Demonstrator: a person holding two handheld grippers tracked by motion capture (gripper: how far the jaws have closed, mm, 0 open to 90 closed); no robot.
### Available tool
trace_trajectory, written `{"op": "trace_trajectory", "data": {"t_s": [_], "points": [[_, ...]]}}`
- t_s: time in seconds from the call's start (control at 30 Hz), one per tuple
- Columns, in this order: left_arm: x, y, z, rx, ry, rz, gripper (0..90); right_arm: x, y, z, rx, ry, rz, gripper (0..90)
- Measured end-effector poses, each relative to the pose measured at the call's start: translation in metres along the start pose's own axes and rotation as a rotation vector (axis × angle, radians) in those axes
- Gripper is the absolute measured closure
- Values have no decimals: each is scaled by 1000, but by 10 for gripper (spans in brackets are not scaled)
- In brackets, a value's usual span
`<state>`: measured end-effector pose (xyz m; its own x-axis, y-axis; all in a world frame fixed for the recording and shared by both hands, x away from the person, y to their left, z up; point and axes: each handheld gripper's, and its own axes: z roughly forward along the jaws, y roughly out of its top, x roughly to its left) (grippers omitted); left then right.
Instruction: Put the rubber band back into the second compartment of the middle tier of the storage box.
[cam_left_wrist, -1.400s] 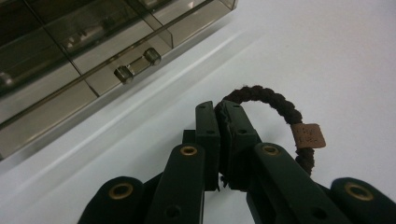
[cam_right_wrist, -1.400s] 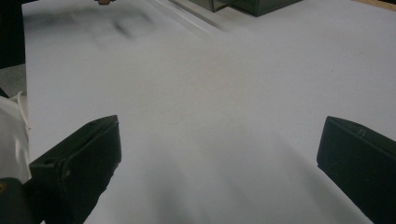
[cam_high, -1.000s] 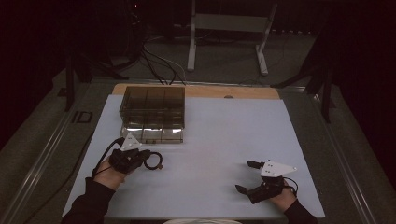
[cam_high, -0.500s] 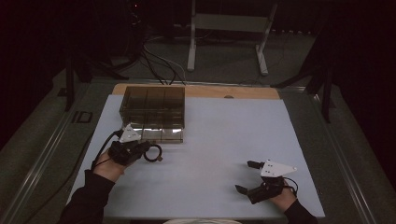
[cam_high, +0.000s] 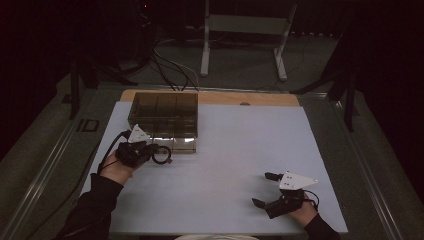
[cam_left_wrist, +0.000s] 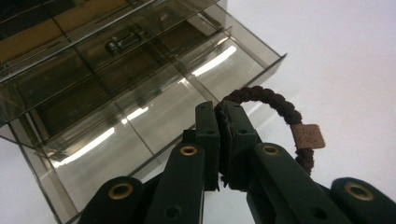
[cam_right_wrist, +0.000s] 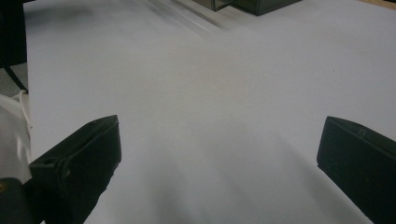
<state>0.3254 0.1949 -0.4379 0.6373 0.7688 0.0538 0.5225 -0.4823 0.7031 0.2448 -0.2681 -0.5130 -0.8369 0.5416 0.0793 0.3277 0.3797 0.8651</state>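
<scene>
My left gripper is shut on a dark braided band with a small tan tag. It hovers at the front edge of a smoky clear compartment box at the table's far left. In the left gripper view the jaws pinch the band just over the box's front compartments. My right gripper rests near the front right of the white table, open with nothing between its fingers. The right gripper view has its gripper spread wide over bare table.
A wooden strip runs along the table's far edge. Beyond it are a metal stand and floor cables. A cable trails from the left gripper off the table's left side.
My left gripper has carried the band forward, away from the person, up to the box's front edge. The right gripper has stayed put.
</scene>
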Motion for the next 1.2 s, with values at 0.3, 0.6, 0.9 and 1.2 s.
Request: {"op": "trace_trajectory", "data": {"t_s": [0.3, 0.6, 0.9, 1.2], "points": [[9, 6, 8, -1, 17, -7, 883, 0, 0, 0, 0, 2, 0, 0], [19, 15, 15, -27, 22, -30, 882, 0, 0, 0, 1, 3, -2, 0], [26, 19, 26, -28, 61, -34, 882, 0, 0, 0, 2, 6, 0, 0], [33, 17, 39, -9, 103, -37, 882, 0, 0, 0, 2, 7, 0, 0]]}}
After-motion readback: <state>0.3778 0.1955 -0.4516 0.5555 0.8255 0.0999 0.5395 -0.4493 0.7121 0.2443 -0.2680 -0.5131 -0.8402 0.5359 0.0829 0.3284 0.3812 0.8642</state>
